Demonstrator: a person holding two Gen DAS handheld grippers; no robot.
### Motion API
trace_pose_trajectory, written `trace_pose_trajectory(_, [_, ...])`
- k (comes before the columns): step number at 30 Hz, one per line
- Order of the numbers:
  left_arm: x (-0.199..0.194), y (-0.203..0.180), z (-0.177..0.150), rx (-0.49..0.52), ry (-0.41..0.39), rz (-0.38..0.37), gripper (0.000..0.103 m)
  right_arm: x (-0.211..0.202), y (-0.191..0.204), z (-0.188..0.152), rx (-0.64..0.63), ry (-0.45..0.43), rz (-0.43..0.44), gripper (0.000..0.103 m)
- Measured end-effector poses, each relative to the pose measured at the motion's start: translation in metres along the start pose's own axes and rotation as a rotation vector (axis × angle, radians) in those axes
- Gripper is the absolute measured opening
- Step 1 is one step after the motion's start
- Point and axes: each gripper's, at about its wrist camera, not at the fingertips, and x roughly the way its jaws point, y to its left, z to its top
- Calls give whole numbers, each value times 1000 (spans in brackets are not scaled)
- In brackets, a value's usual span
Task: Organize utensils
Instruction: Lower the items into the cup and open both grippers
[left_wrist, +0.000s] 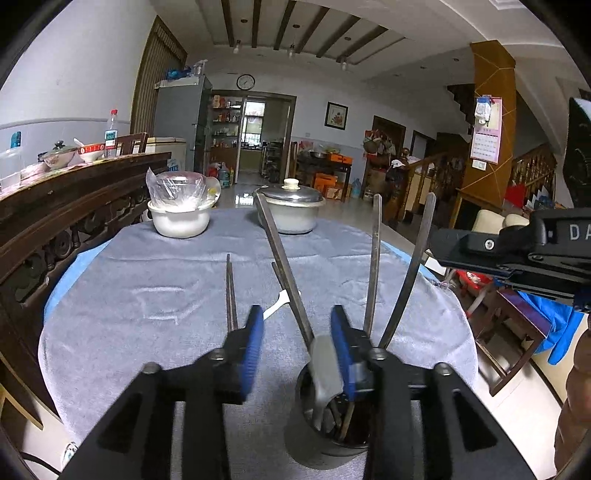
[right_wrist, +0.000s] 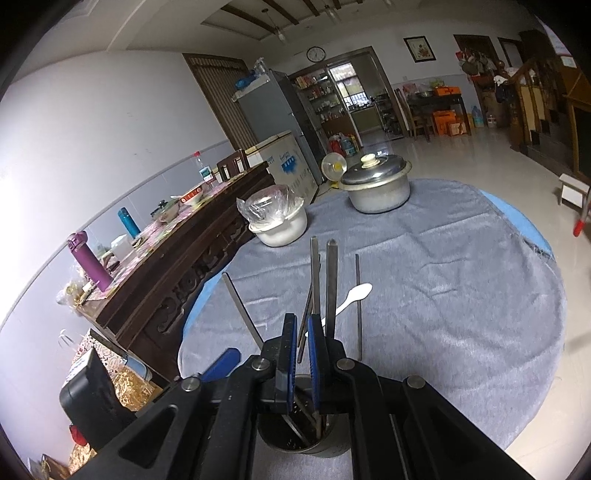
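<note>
Left tongs (left_wrist: 297, 332) parted | utensils (left_wrist: 280, 258) — slim, grey metal — upright in holder (left_wrist: 325, 439)

Open left claw (left_wrist: 297, 326) above utensil holder (left_wrist: 328, 417)

— Where is the dark round metal utensil holder (left_wrist: 328, 424)?
— Bottom centre of the left wrist frame, on the grey cloth-covered round table (left_wrist: 147, 295); long steel utensils (left_wrist: 373, 273) stand in it.
— Behind it?
— The white plastic spoon (left_wrist: 277, 302) lies mid-table; the lidded aluminium pot (left_wrist: 291, 214) stands at the far edge.
</note>
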Motion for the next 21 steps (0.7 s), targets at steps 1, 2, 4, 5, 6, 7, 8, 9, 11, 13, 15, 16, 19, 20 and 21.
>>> trace_pose_trajectory(1, [-2, 1, 0, 1, -5, 1, 43, 0, -2, 0, 10, 3, 6, 7])
trace_pose_trajectory(2, [-3, 1, 0, 1, -6, 1, 45, 0, -4, 0, 21, -1, 12, 7])
trace_pose_trajectory(4, [-6, 3, 0, -1, -11, 3, 48, -2, -8, 1, 37, -9, 16, 7])
trace_pose_trajectory(5, [-8, 5, 0, -3, -14, 6, 49, -3, -10, 1, 48, -11, 18, 7])
trace_pose_trajectory(6, [-9, 7, 0, -6, -15, 9, 51, -4, -12, 2, 57, -13, 21, 8])
trace_pose_trajectory(7, [-9, 9, 0, -9, -15, 11, 52, -4, -14, 3, 67, -15, 23, 8])
trace_pose_trajectory(8, [-10, 11, 0, -14, -14, 12, 53, -5, -16, 3, 76, -20, 23, 8])
trace_pose_trajectory(9, [-11, 13, 0, -18, -14, 14, 54, -7, -17, 4, 84, -27, 22, 8])
trace_pose_trajectory(11, [-11, 17, 2, -24, -15, 18, 56, -10, -20, 5, 94, -42, 24, 8])
trace_pose_trajectory(13, [-12, 22, 3, -32, -16, 27, 60, -15, -24, 6, 108, -64, 17, 8])
trace_pose_trajectory(15, [-14, 29, 4, -43, -21, 36, 62, -19, -29, 8, 126, -80, 14, 9])
trace_pose_trajectory(16, [-15, 31, 4, -48, -21, 40, 62, -20, -33, 8, 138, -84, 7, 14])
trace_pose_trajectory(19, [-15, 44, 4, -70, -19, 60, 64, -23, -49, 8, 191, -99, -16, 37])
trace_pose_trajectory(20, [-15, 49, 4, -76, -20, 71, 64, -23, -54, 8, 208, -104, -23, 39])
trace_pose_trajectory(21, [-14, 55, 4, -82, -19, 84, 65, -23, -58, 8, 217, -106, -33, 39])
